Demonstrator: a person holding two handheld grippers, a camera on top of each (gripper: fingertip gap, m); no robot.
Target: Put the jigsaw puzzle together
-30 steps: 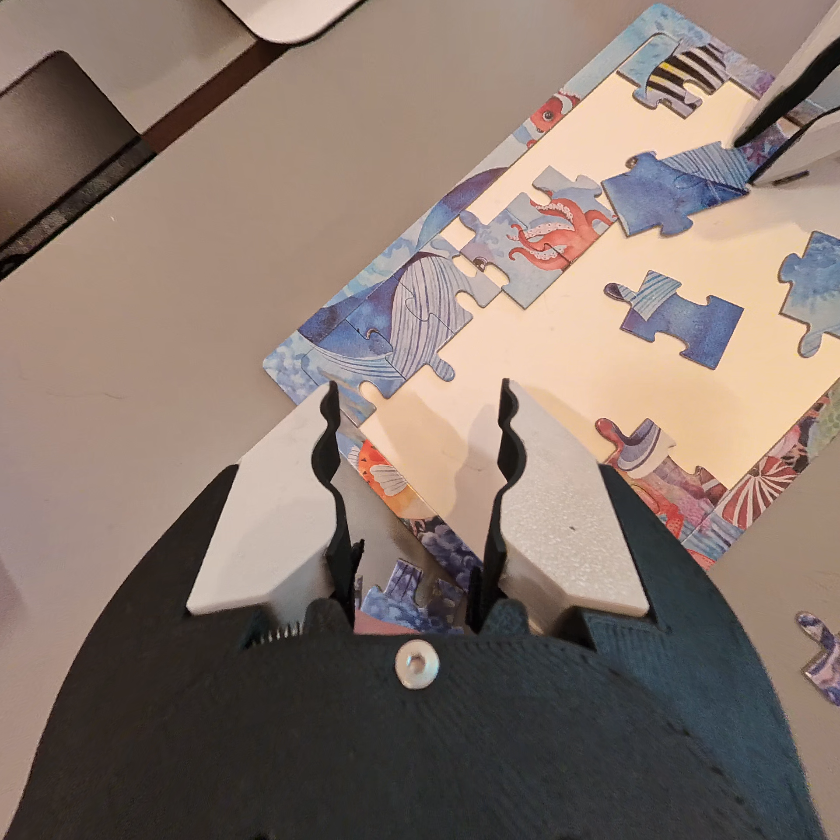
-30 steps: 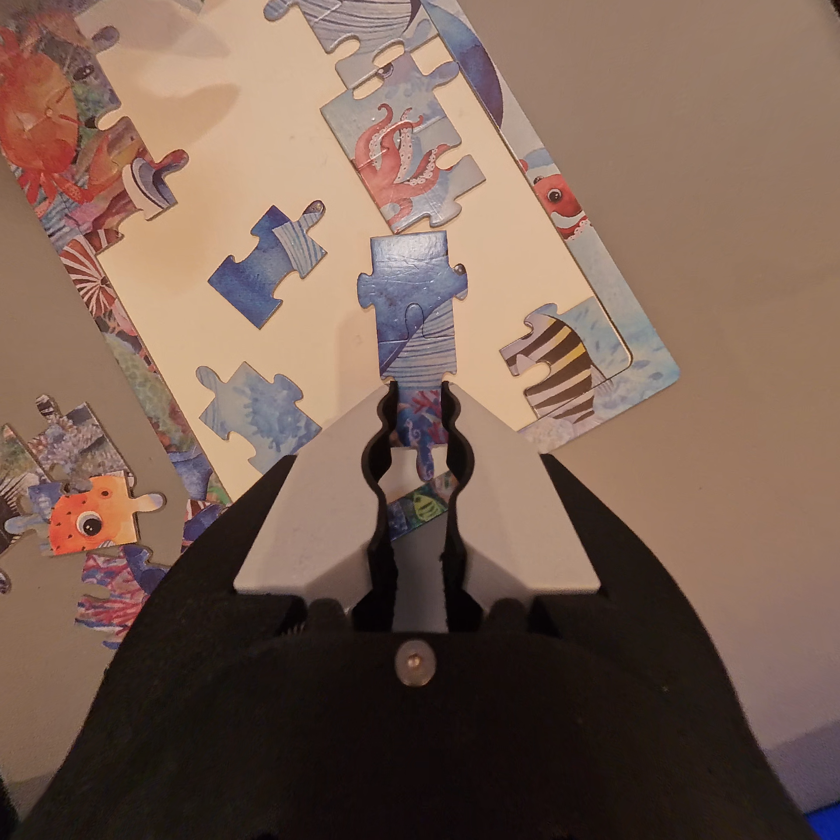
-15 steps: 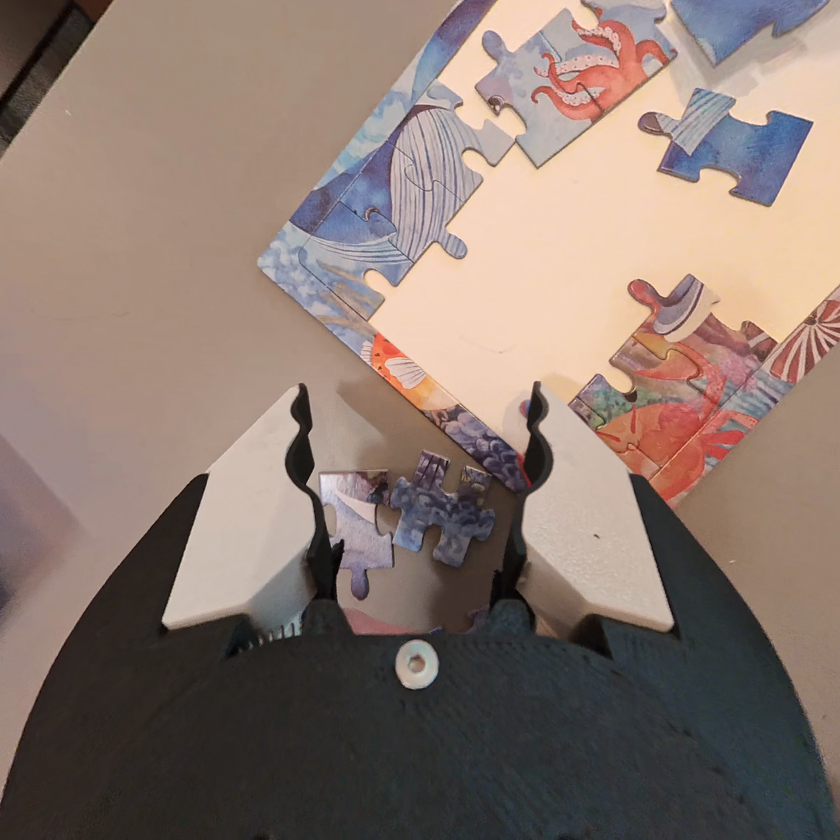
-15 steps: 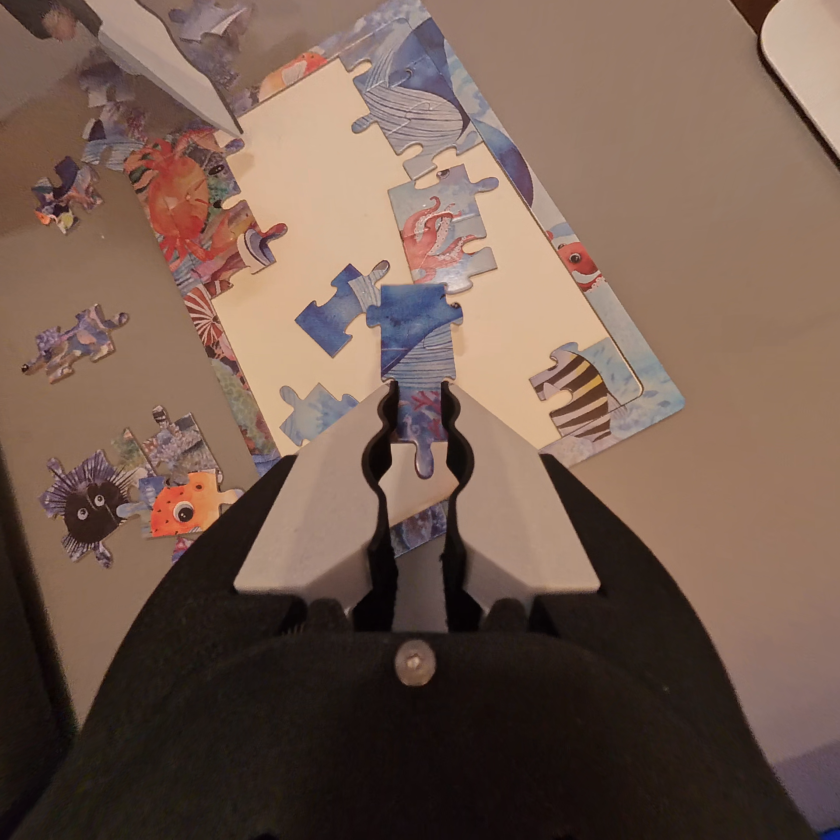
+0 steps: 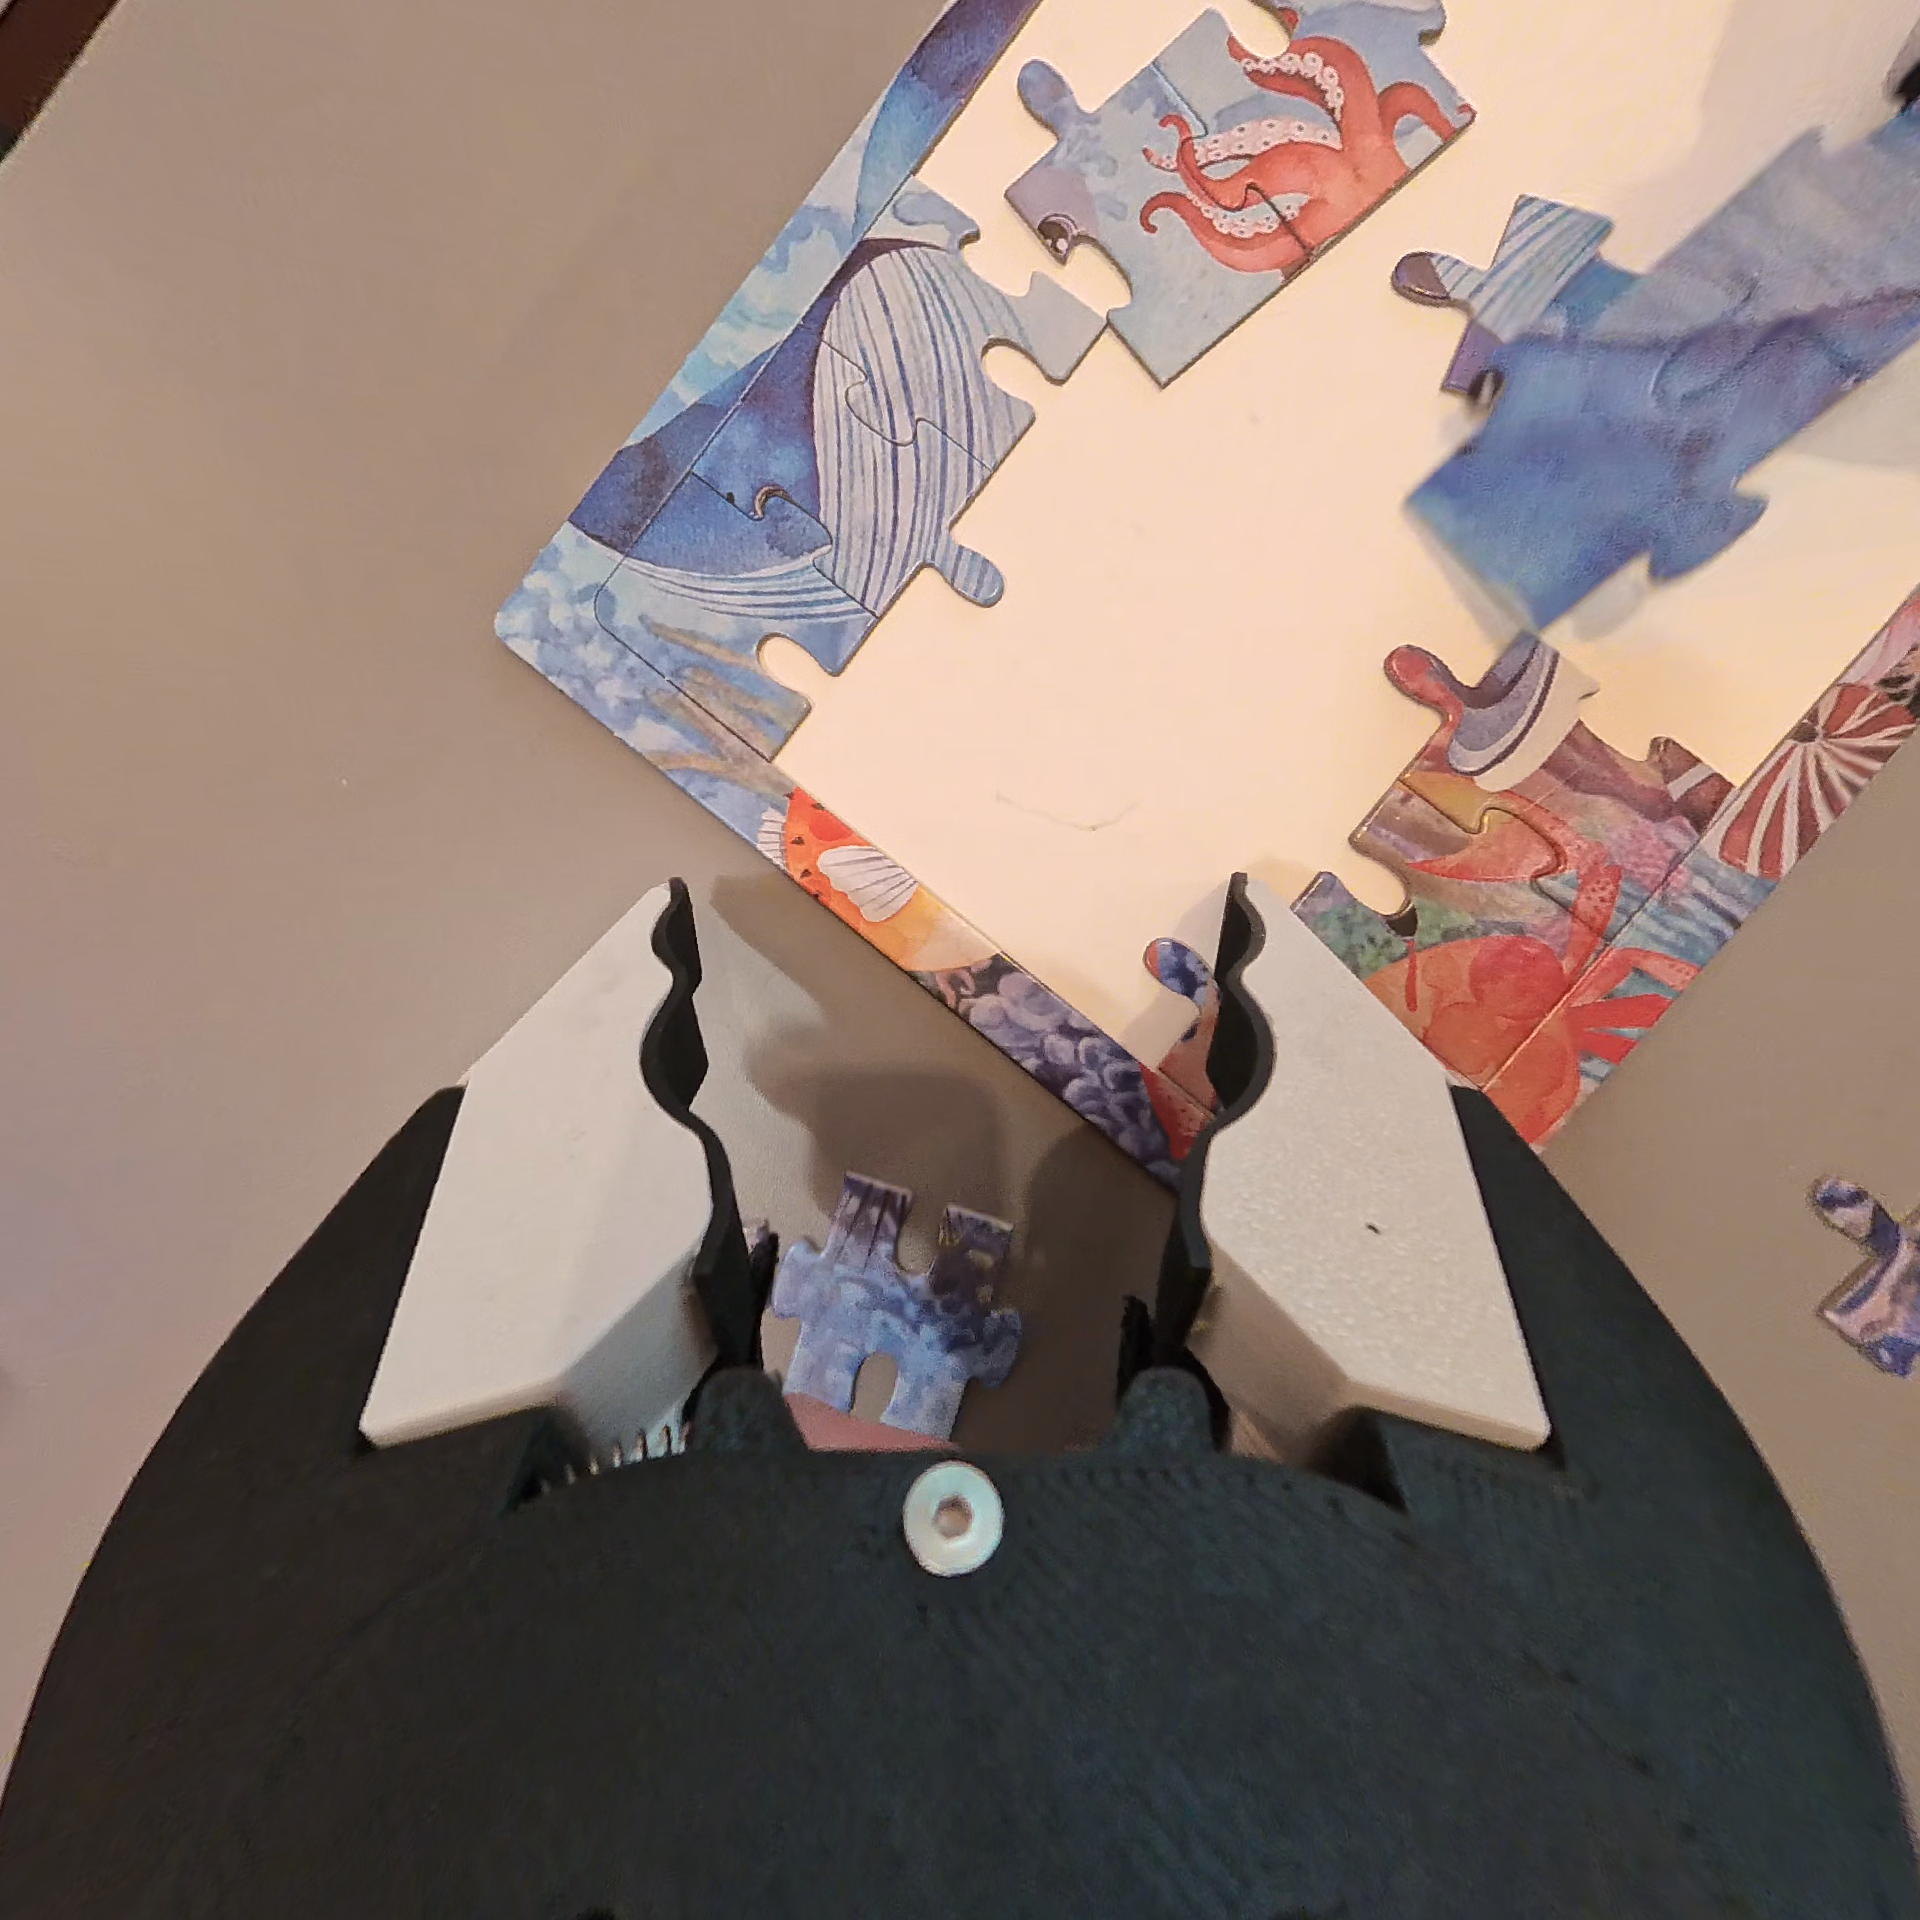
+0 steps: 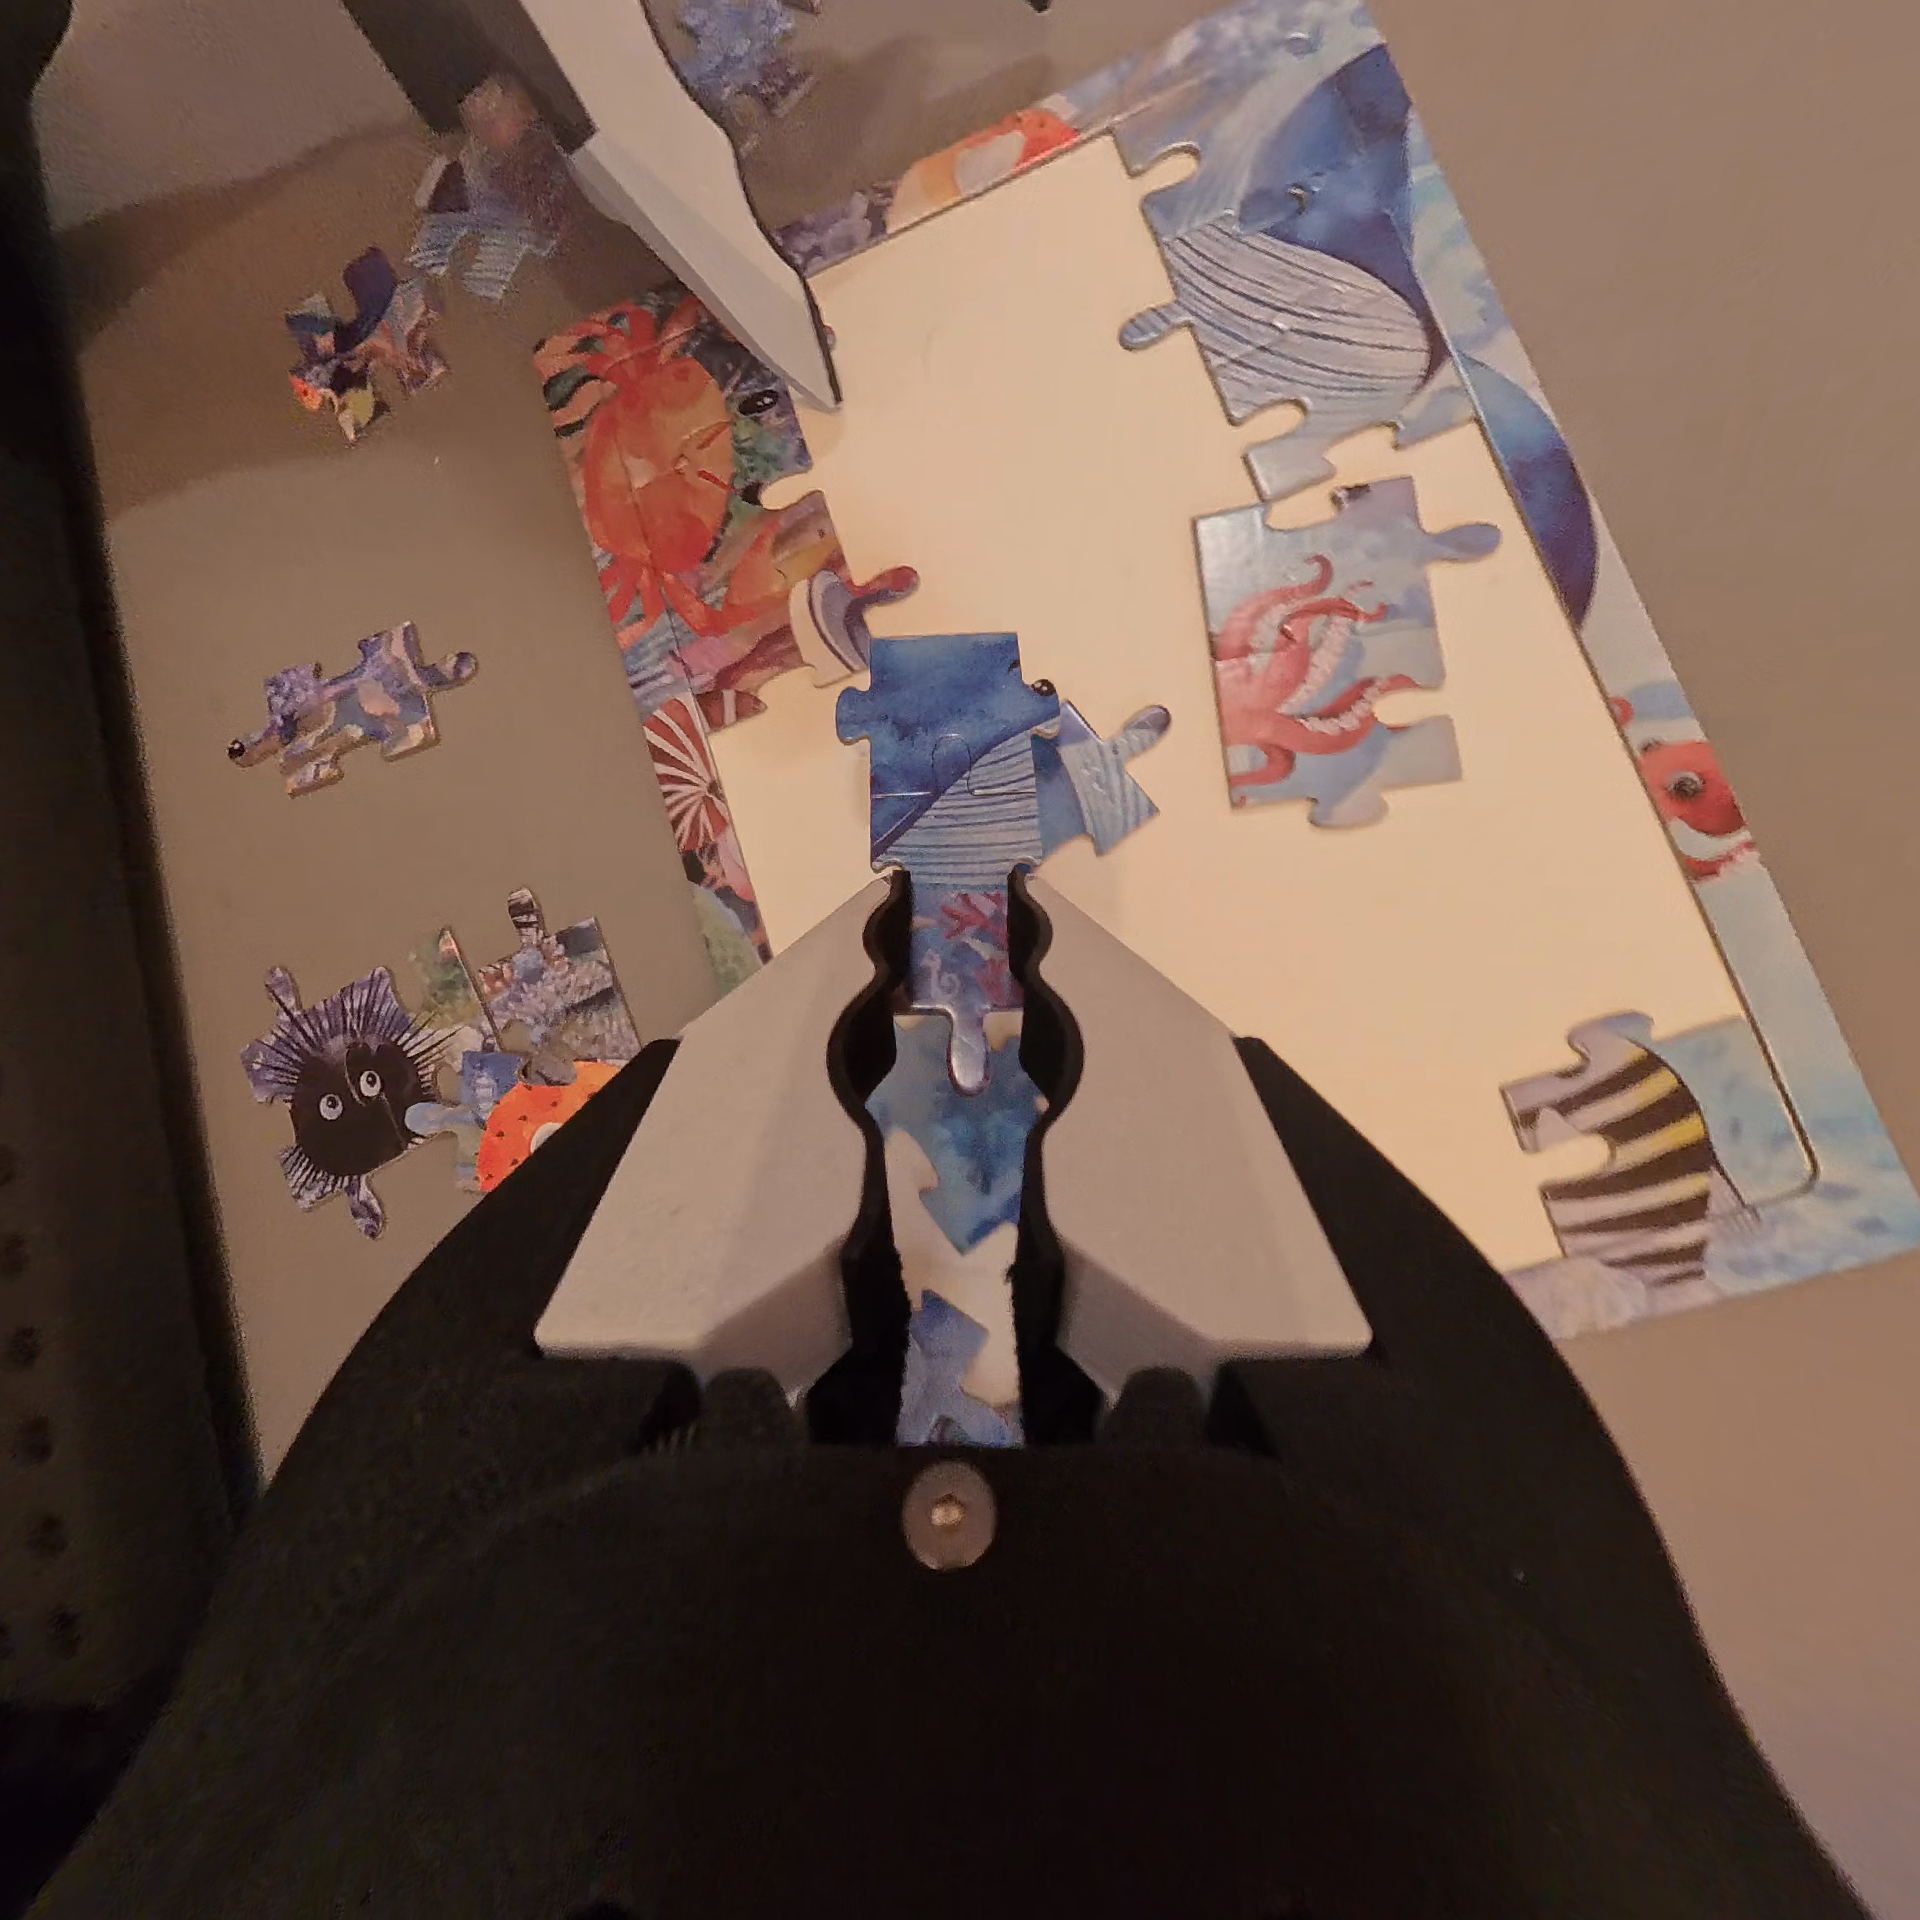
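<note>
**Blue whale section held above half-built sea puzzle**

A joined blue whale section (image 6: 951,748), a few pieces locked together, hangs over the cream middle of the puzzle tray (image 6: 1039,343), pinched at its near end by the right hand-held gripper (image 6: 961,883), whose jaws are closed on the card. The section looks light, thin and fairly stiff, though its joints could likely fold or part if lifted from one end; a hold near a seam, kept level, seems safest. Seated in the tray are the whale body (image 5: 831,457) at one corner, a crab cluster (image 6: 675,499) on the opposite side and a striped fish piece (image 6: 1631,1153); an octopus pair (image 6: 1330,665) lies loose. The left hand-held gripper (image 5: 951,935) is spread wide and empty over a purple-blue loose piece (image 5: 894,1320) on the grey worktop (image 5: 260,623). More loose pieces, among them a black sea urchin (image 6: 332,1101), lie beside the tray.
</note>
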